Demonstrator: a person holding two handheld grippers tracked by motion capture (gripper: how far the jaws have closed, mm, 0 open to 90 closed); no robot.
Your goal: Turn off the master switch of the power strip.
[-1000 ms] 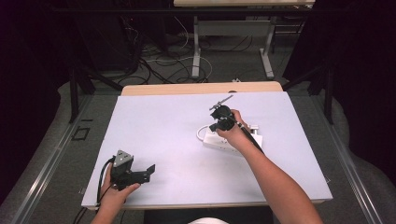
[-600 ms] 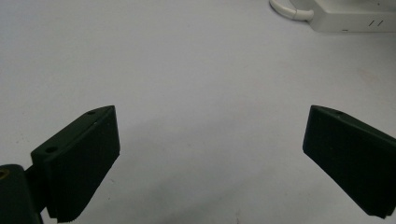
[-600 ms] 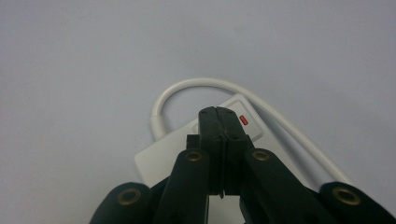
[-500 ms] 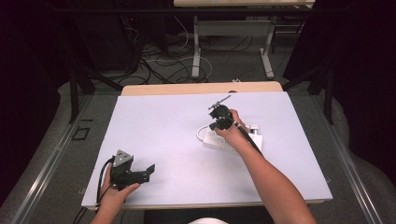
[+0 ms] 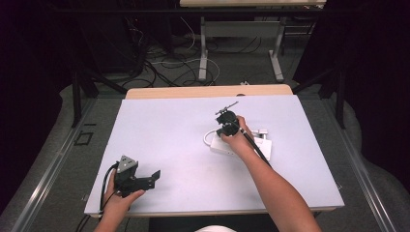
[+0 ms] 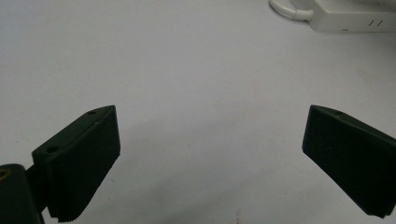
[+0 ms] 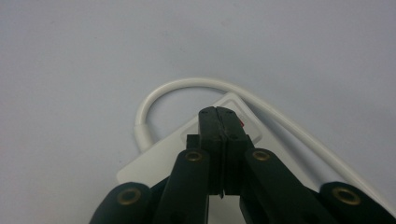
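Your right gripper (image 5: 227, 126) had its jaws pressed flat together with nothing between them, and in the right gripper view the closed tips (image 7: 219, 116) sat over the end of the white power strip (image 7: 187, 149), right where a small red switch (image 7: 242, 123) peeked out at about one o'clock from the tips. Whether the tips actually touched the switch could not be told; they looked just on it or a hair above. The strip (image 5: 240, 145) lay on the table (image 5: 159, 125) at roughly three o'clock from the table's middle, with its white cord (image 7: 187, 88) looping out from the strip's end, arching over at twelve o'clock and running back down past four o'clock. Your left gripper (image 5: 145, 180) rested at about seven o'clock on the table, well apart from the strip, jaws spread wide and empty; in the left gripper view the strip (image 6: 350, 16) sat far off at one o'clock. Judging by this, you were at the pressing stage: the reach to the switch looked done, and what was left was the push itself, then lifting clear. The switch's position could not be read, so whether it had been flipped was unclear.
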